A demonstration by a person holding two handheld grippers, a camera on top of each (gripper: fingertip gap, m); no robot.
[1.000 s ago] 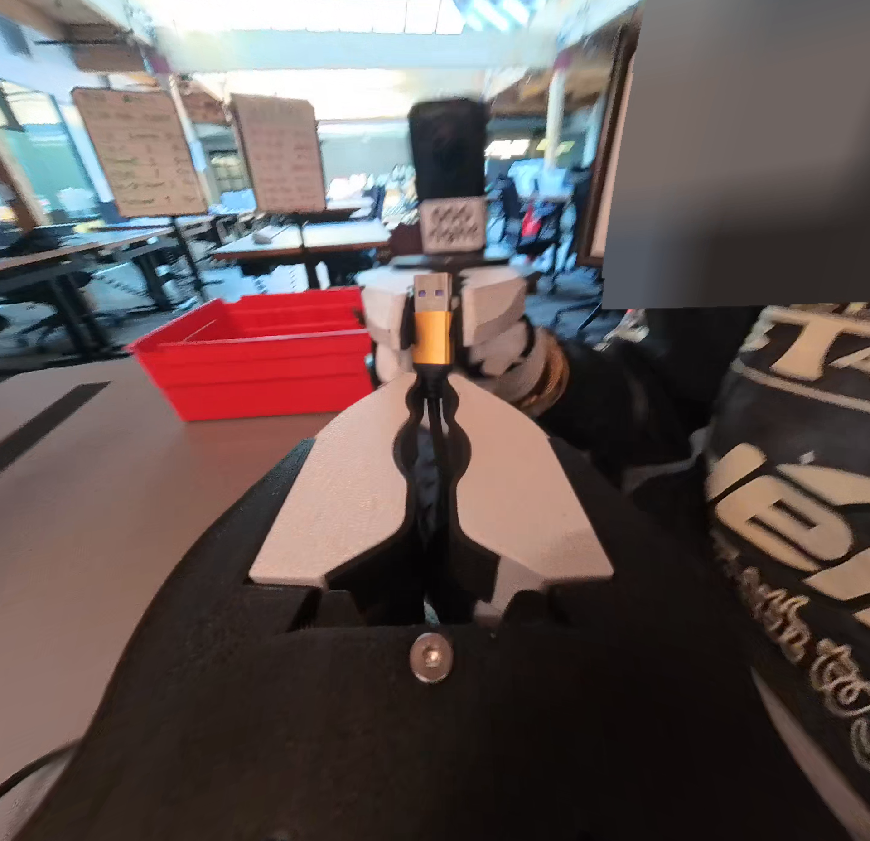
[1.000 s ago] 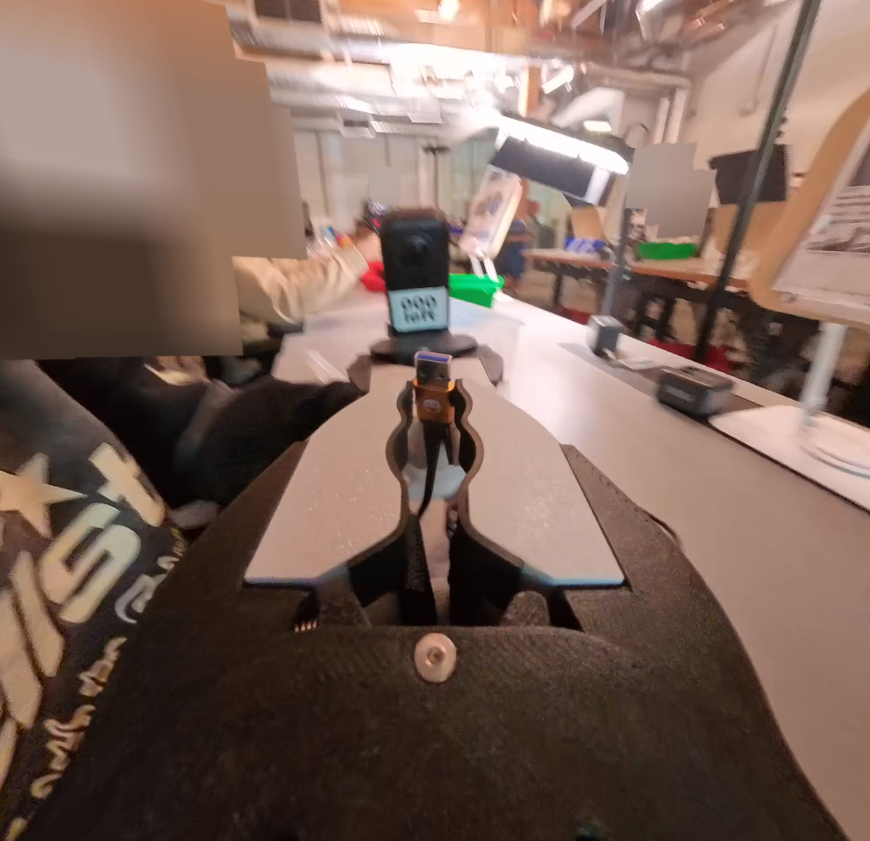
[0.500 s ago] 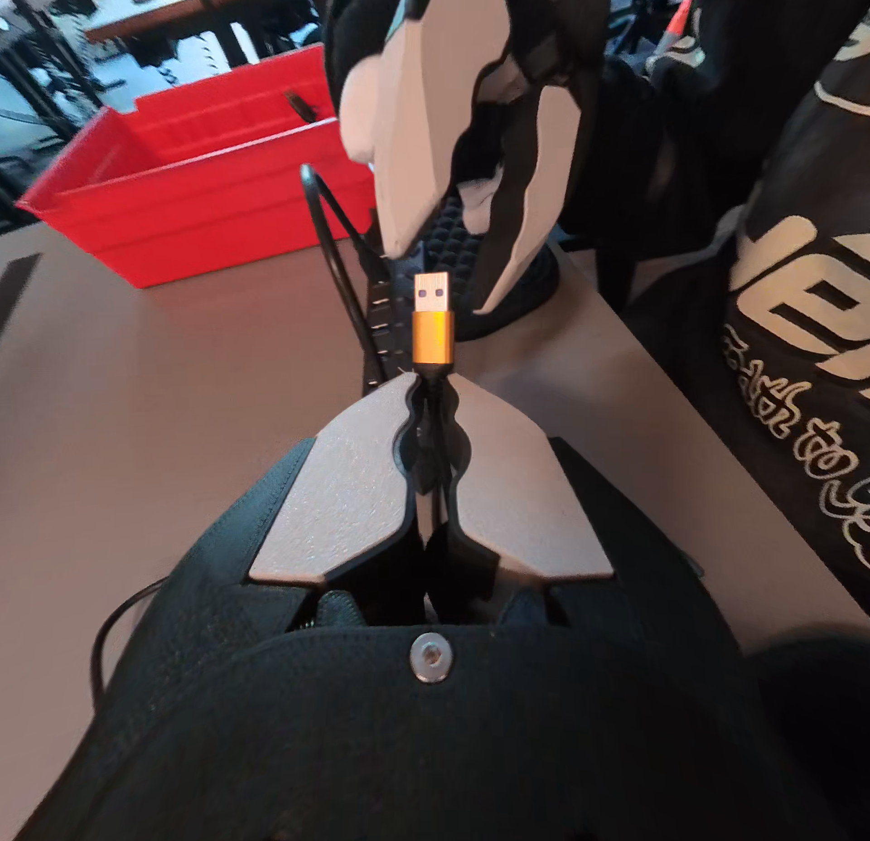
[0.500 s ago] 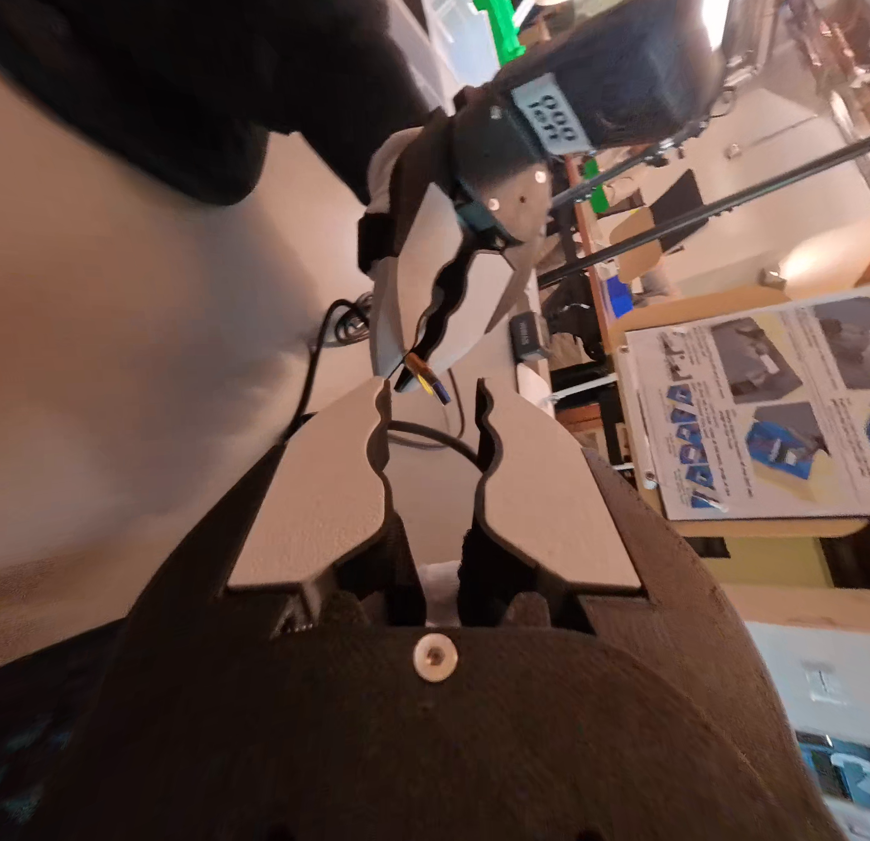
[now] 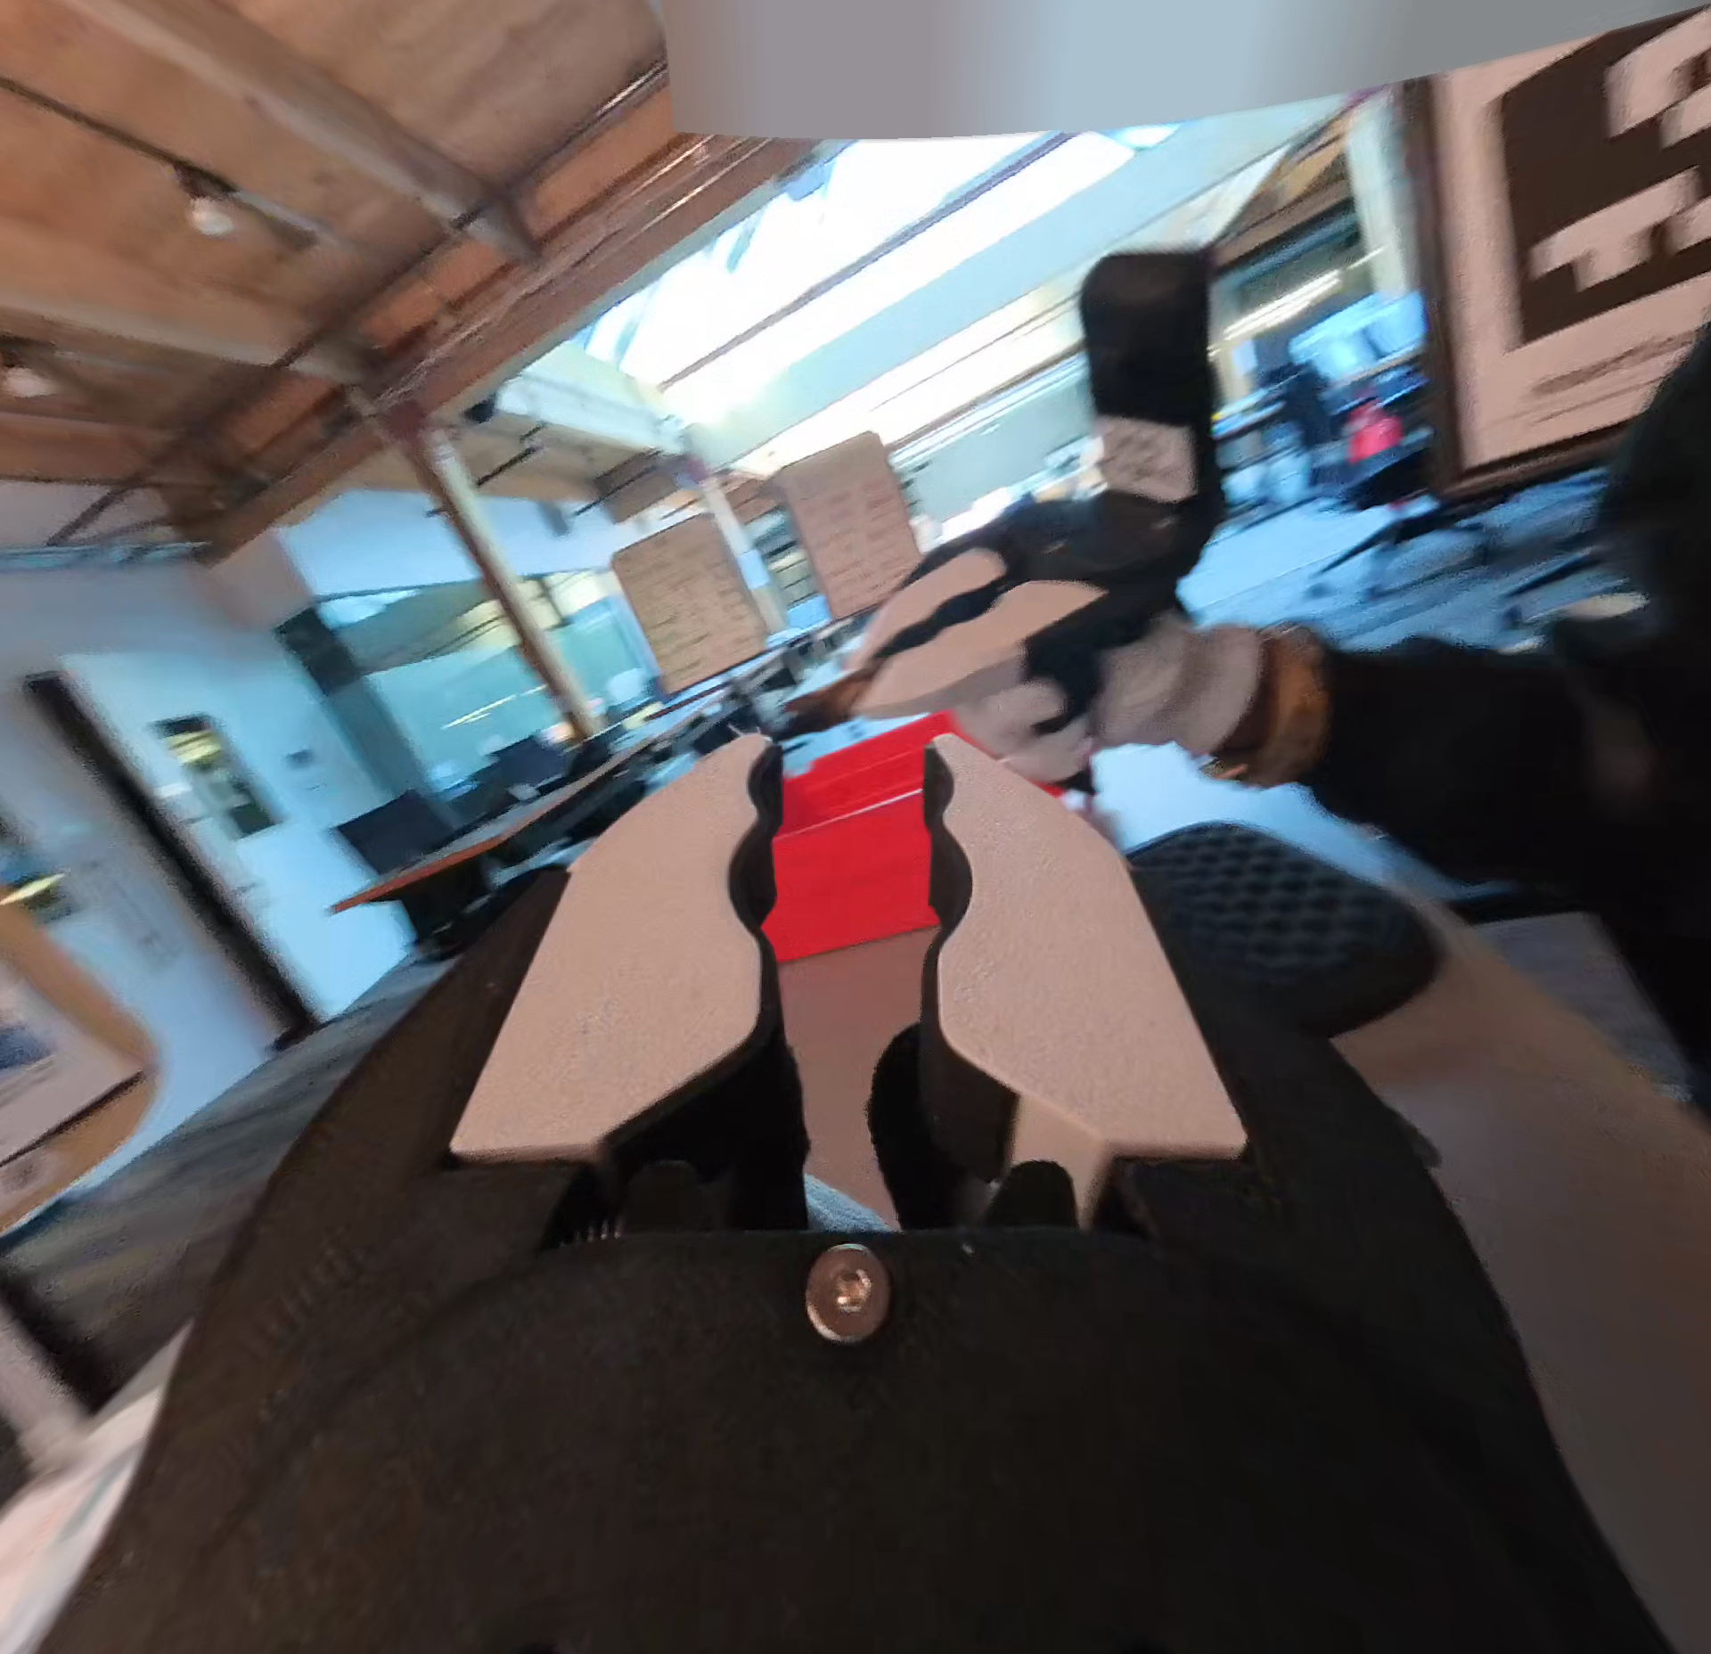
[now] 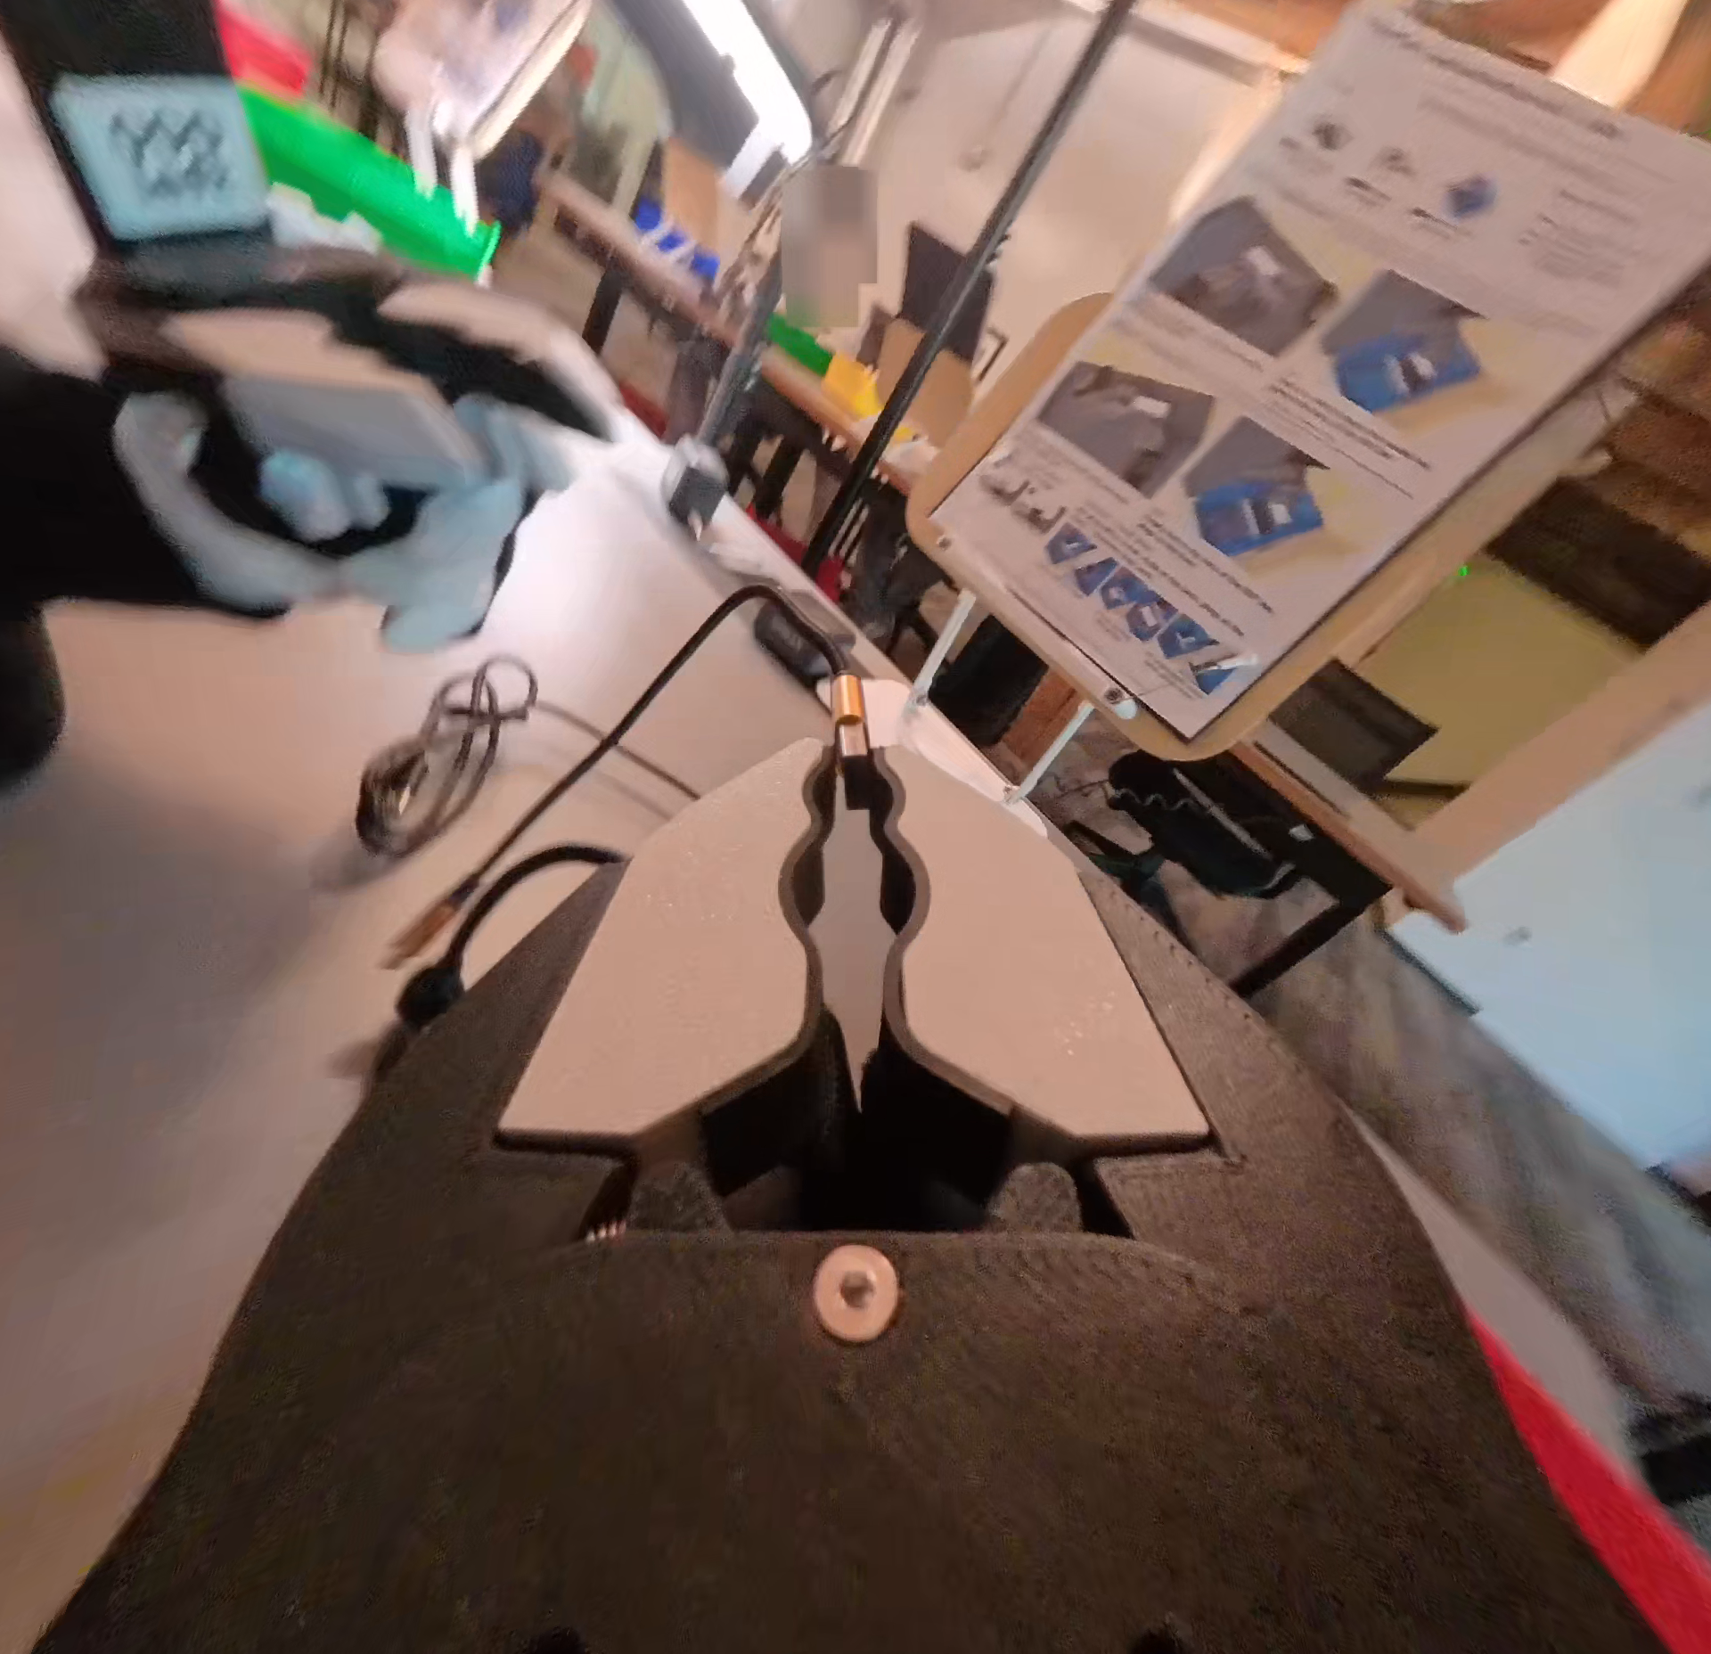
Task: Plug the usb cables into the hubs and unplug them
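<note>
The right gripper (image 6: 856, 758) pinches a USB plug (image 6: 849, 719) between its fingertips: the silver end sits in the narrow gap, the gold sleeve sticks out just past the tips, and its black cable (image 6: 648, 693) arcs up and back down to the left toward the grey table (image 6: 185, 823). Near the left edge of that gripper's body a second plug (image 6: 421, 932) with a gold sleeve lies loose on the table, its short black lead curling behind the gripper. Farther left and beyond it, a coil of black cable (image 6: 444, 748) rests on the tabletop. A dark, flat box (image 6: 796, 633) that may be a hub lies far along the table; too blurred to be sure.

The left gripper (image 5: 847, 762) has its jaws spread with nothing between them; through the gap show a red bin (image 5: 852, 850) and the brown tabletop (image 5: 833, 1026). In the right wrist view the left gripper appears blurred at upper left, held in a gloved hand (image 6: 305, 498).

In the left wrist view the right gripper shows far right, held in a gloved hand (image 5: 1148, 684) with a dark sleeve. An instruction board (image 6: 1296, 387) with photos stands tilted at the right beyond the table.
</note>
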